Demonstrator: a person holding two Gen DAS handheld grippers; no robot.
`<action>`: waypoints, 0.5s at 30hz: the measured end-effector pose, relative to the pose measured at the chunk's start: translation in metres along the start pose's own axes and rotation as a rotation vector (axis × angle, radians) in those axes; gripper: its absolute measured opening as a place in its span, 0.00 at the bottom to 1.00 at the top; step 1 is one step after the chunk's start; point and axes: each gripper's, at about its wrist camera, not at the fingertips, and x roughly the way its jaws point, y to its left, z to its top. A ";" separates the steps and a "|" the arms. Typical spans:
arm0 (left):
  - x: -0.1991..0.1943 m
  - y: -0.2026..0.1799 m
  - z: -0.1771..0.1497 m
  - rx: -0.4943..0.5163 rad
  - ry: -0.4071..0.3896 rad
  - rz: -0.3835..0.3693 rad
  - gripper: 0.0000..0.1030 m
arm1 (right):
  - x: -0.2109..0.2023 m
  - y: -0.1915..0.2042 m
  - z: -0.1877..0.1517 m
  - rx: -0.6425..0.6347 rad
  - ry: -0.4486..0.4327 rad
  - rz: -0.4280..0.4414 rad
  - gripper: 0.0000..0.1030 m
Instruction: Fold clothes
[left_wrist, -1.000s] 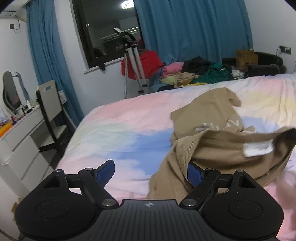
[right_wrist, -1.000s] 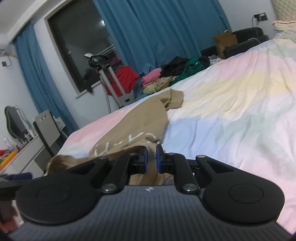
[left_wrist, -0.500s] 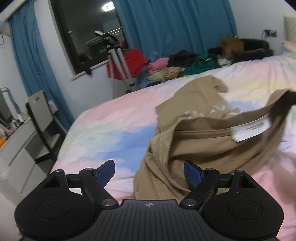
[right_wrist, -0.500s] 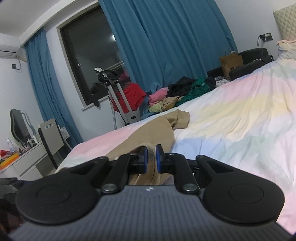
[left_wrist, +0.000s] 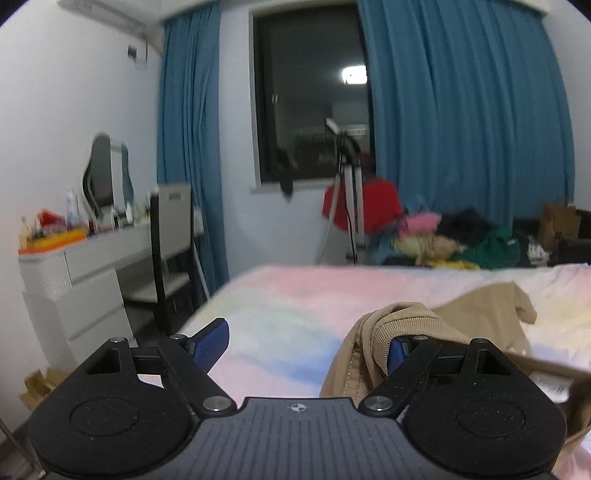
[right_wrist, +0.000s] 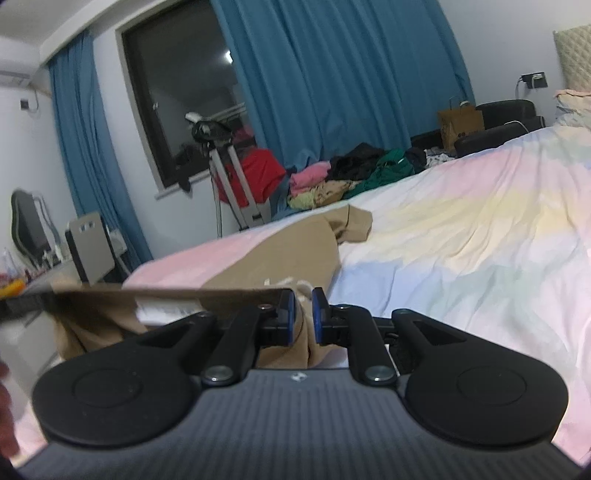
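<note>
A tan shirt (left_wrist: 480, 317) lies partly spread on the pastel bed (left_wrist: 288, 295), and its near part is lifted. My left gripper (left_wrist: 303, 349) stands wide open. The shirt's ribbed collar (left_wrist: 384, 328) is draped over its right finger, and nothing is pinched between the pads. In the right wrist view my right gripper (right_wrist: 304, 319) is shut on a fold of the tan shirt (right_wrist: 295, 258). From there the shirt's edge (right_wrist: 166, 293) runs taut to the left. A white label shows just under that edge.
A heap of unfolded clothes (right_wrist: 351, 177) lies beyond the far edge of the bed (right_wrist: 461, 240). A tripod (left_wrist: 347, 206) stands under the dark window. At the left are a white dresser (left_wrist: 74, 280) and a chair (left_wrist: 166, 240).
My left gripper has risen and tipped upward, and the collar now hangs over its right finger. The shirt's edge has pulled taut between the grippers. The right gripper keeps its grip.
</note>
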 end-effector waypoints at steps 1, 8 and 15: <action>-0.003 -0.002 0.001 0.016 -0.016 -0.001 0.82 | 0.003 0.001 -0.002 -0.006 0.024 0.000 0.14; -0.020 -0.023 0.007 0.124 -0.100 -0.008 0.84 | 0.031 0.003 -0.016 0.004 0.244 0.013 0.34; -0.022 -0.028 0.006 0.122 -0.120 -0.013 0.84 | 0.030 0.007 -0.024 -0.002 0.262 0.017 0.56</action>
